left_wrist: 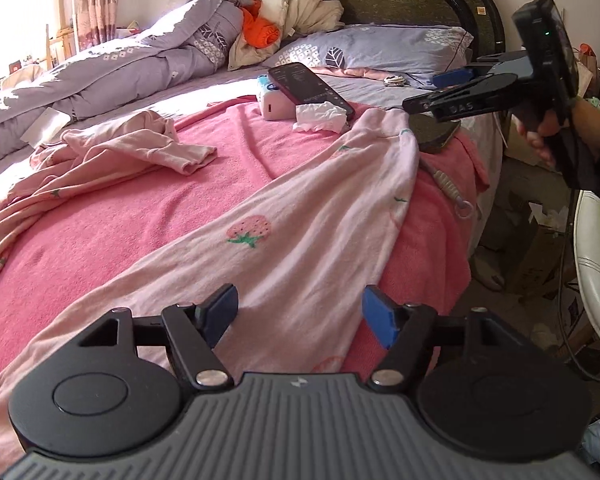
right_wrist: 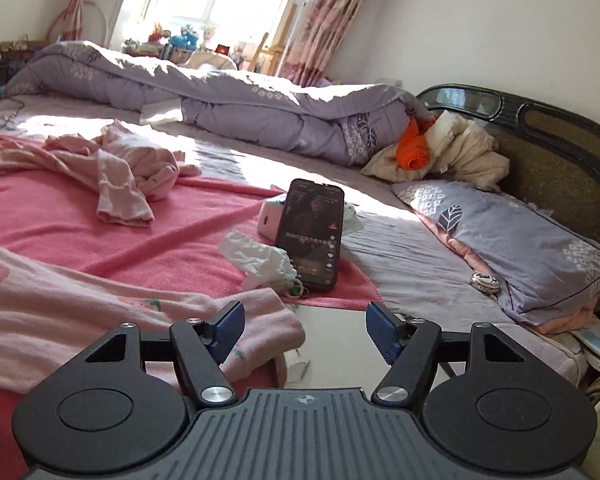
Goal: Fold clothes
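A pale pink garment (left_wrist: pixel 284 216) printed with strawberries lies stretched along the near side of the bed (left_wrist: pixel 372 92), on a darker pink blanket (left_wrist: pixel 148 216). One end reaches toward the bed's side edge; its other end bunches in a crumpled heap (left_wrist: pixel 140 144) further in. The left gripper (left_wrist: pixel 300 312) hovers over the garment, jaws apart with nothing between them. The right gripper (right_wrist: pixel 304 330) is at the bed's side edge, jaws also parted and empty; the garment's folded end (right_wrist: pixel 260 320) lies just beside its left finger, not pinched. In the left view the right gripper (left_wrist: pixel 452 92) is seen from the side, held by a hand (left_wrist: pixel 548 132) beyond the bed's edge.

Bare blanket lies open between the stretched garment and the heap. Toward the headboard (left_wrist: pixel 412 4), a phone (right_wrist: pixel 312 232) leans upright with a crumpled tissue (right_wrist: pixel 260 256) touching it. A rolled purple quilt (right_wrist: pixel 220 96) fills the far side; a pillow (right_wrist: pixel 520 240) lies by the headboard.

The garment's lower part is cut off by both frames. What props the phone is mostly hidden.
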Demonstrator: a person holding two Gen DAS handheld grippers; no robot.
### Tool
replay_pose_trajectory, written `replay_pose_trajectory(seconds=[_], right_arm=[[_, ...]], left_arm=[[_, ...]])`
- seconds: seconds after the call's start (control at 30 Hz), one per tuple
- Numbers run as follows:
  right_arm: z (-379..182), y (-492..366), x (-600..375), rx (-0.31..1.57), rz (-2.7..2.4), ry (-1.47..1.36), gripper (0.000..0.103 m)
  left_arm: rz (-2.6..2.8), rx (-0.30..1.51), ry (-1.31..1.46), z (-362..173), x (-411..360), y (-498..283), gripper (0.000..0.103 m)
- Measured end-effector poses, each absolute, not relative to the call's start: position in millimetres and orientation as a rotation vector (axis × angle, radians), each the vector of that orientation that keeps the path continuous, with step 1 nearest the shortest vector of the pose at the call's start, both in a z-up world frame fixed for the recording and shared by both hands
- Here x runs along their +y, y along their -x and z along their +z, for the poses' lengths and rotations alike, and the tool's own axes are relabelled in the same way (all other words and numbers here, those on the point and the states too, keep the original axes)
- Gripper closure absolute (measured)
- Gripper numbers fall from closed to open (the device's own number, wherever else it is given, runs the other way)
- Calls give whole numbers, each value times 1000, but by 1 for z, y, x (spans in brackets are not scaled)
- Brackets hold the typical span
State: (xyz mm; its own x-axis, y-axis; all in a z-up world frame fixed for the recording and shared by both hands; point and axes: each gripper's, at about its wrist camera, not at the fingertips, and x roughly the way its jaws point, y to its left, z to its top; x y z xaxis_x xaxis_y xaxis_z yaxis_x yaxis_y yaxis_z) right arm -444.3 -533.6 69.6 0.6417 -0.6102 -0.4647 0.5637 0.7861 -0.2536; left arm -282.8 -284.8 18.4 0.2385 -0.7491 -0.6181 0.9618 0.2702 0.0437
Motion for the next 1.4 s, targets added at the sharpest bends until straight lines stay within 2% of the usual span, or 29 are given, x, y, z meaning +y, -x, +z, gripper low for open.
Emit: replay_pose_trajectory(seconds=[0.1, 0.27, 0.43, 0.53, 0.67, 0.73, 0.8, 0.9, 0.97, 1.1, 1.23, 1.27, 1.3, 1.4], right_arm=[[86, 444, -498, 481, -492, 72, 36], [70, 392, -396, 437, -78, 122, 37], [26, 342, -320, 528, 196, 166, 37], [12, 345, -316, 559, 215, 151, 35], [39, 353, -331, 629, 201, 145, 31], [54, 355, -336, 601, 153, 184, 24], [67, 343, -343, 564, 77, 226, 11], [78, 308, -358, 532, -87, 283, 10], [76, 277, -376, 560, -168, 311, 11], [54, 208, -407, 659, -275, 431, 21], [13, 143, -460, 809, -392, 424, 33], [3, 134, -473, 849, -428, 399, 55], [-6, 125, -485, 889, -465, 373, 87], [11, 135, -502, 821, -503, 246, 90]], left_arm=[[-1165, 499, -446, 24, -246, 280, 21], [-898, 511, -379, 31, -148, 256, 19], [-549, 568, -292, 30, -52, 220, 19], [-462, 657, -286, 10, -14, 205, 13], [-561, 643, -285, 13, 6, 216, 12], [-599, 632, -274, 28, 11, 212, 12], [-625, 580, -247, 52, 15, 199, 11], [-590, 506, -255, 85, 6, 161, 10], [-566, 475, -324, 88, -17, 128, 10], [-501, 460, -466, 74, -62, 61, 10], [-454, 635, -432, 5, -78, 10, 8], [-457, 635, -394, 2, -72, 9, 3], [-460, 630, -356, 1, -66, 8, 3], [-463, 628, -325, -2, -60, 9, 2]])
